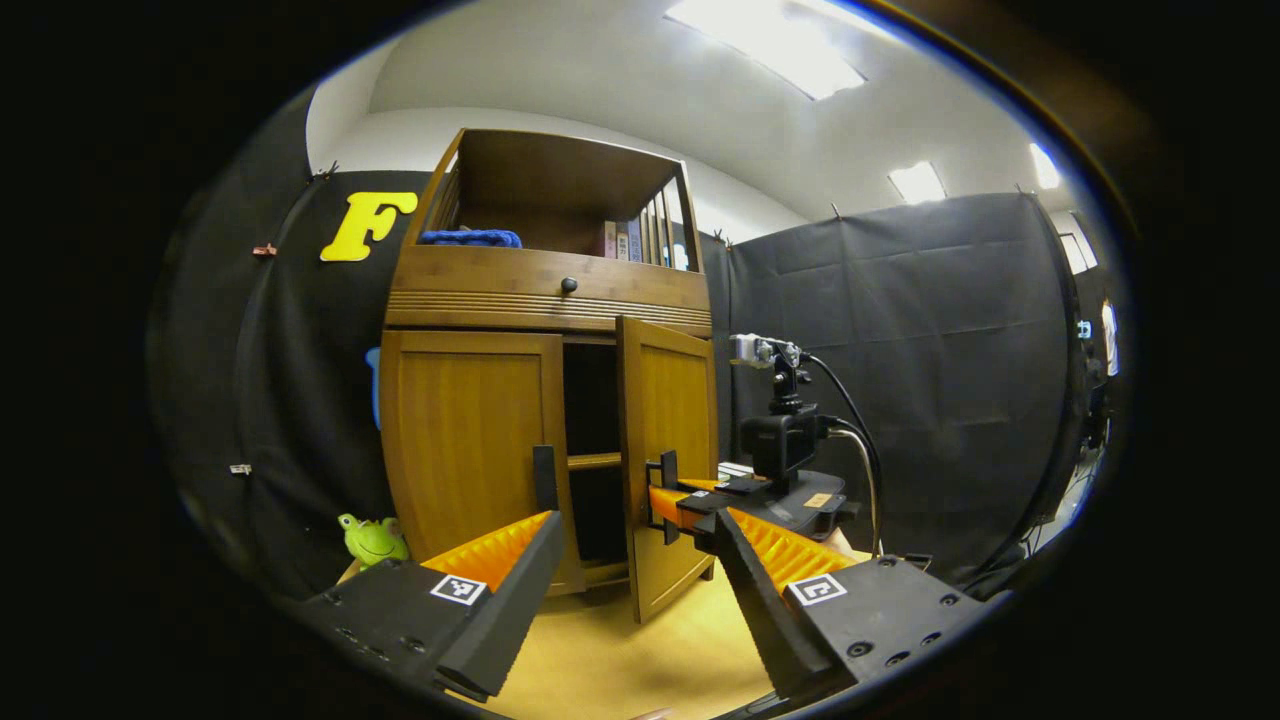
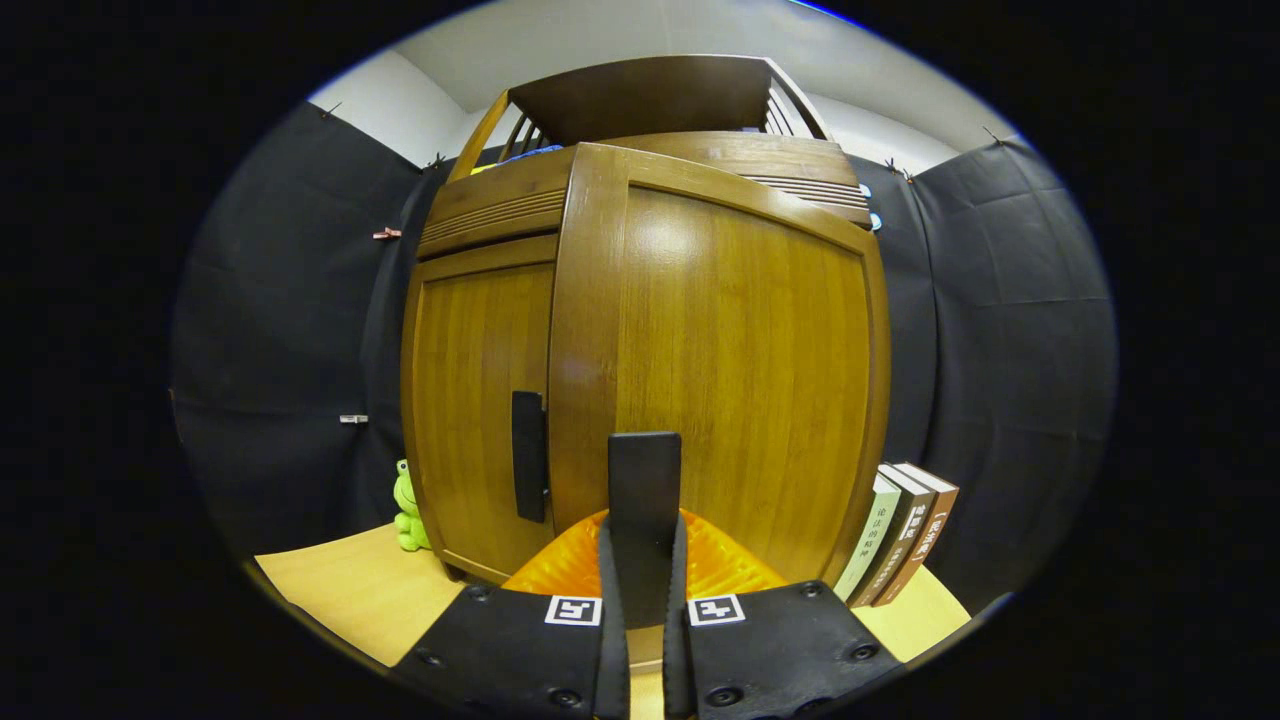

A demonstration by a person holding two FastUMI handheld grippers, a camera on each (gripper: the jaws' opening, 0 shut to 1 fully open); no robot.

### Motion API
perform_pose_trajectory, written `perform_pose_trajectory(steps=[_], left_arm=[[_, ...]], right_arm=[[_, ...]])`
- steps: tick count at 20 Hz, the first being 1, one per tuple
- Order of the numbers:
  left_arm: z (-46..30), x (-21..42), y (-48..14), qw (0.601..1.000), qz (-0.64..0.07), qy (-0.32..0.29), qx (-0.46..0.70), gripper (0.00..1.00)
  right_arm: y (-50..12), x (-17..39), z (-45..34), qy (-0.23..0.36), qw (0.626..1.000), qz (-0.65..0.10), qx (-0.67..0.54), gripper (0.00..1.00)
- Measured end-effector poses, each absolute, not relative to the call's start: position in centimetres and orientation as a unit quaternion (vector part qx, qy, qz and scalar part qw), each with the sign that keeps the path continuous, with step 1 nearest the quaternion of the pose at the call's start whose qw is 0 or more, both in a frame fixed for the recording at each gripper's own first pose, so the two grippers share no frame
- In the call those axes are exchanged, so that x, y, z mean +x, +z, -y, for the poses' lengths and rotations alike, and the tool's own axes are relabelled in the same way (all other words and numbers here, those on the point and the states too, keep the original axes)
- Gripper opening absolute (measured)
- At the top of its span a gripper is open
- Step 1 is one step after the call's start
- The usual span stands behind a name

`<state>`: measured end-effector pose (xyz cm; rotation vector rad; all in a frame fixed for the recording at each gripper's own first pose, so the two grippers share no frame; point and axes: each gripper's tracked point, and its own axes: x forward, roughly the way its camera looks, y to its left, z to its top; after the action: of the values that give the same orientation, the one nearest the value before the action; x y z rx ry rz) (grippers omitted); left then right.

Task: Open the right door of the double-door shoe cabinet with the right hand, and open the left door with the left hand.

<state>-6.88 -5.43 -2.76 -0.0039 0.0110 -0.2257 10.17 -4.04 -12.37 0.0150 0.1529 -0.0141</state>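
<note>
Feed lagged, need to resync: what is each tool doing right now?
Left tool: open, holding nothing.
Right tool: shut on the black vertical handle of the brown wooden right cabinet door.

A tabletop (image 2: 330,590) (pale wood) carries the shoe cabinet (image 2: 480,400), frog toy (image 2: 408,512) and books (image 2: 905,530).

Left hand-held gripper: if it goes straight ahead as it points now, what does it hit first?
Most likely the closed left door, near its handle, which lies between the open fingers of the left hand-held gripper. Depth is unclear; slightly right is the gap beside the part-open right door.
</note>
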Motion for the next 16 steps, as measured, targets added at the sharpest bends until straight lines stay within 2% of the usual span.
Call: perform_pose_trajectory(steps=[4,6,10,12,13,16], left_arm=[[6.9,-6.2,-2.9,0.991,-0.001,-0.131,-0.006,0.94],[7.7,-5.7,-3.0,0.99,-0.002,-0.14,-0.009,0.94],[8.9,-4.8,-3.0,0.988,-0.001,-0.152,-0.017,0.94],[9.3,-4.6,-3.2,0.988,0.0,-0.156,-0.017,0.94],[9.6,-4.7,-3.1,0.987,0.001,-0.158,-0.017,0.96],[10.7,-4.4,-3.1,0.986,0.001,-0.166,-0.017,0.92]], right_arm=[[-11.8,7.9,5.3,-0.009,0.997,-0.075,0.004,0.17],[-11.6,7.0,6.1,-0.012,0.997,-0.074,0.005,0.13],[-11.1,5.2,7.6,-0.023,0.997,-0.074,0.002,0.16],[-10.9,4.4,8.3,-0.026,0.997,-0.075,-0.003,0.13],[-10.8,4.0,8.8,-0.029,0.997,-0.076,-0.002,0.16],[-10.5,2.8,10.0,-0.042,0.996,-0.077,-0.003,0.16]])
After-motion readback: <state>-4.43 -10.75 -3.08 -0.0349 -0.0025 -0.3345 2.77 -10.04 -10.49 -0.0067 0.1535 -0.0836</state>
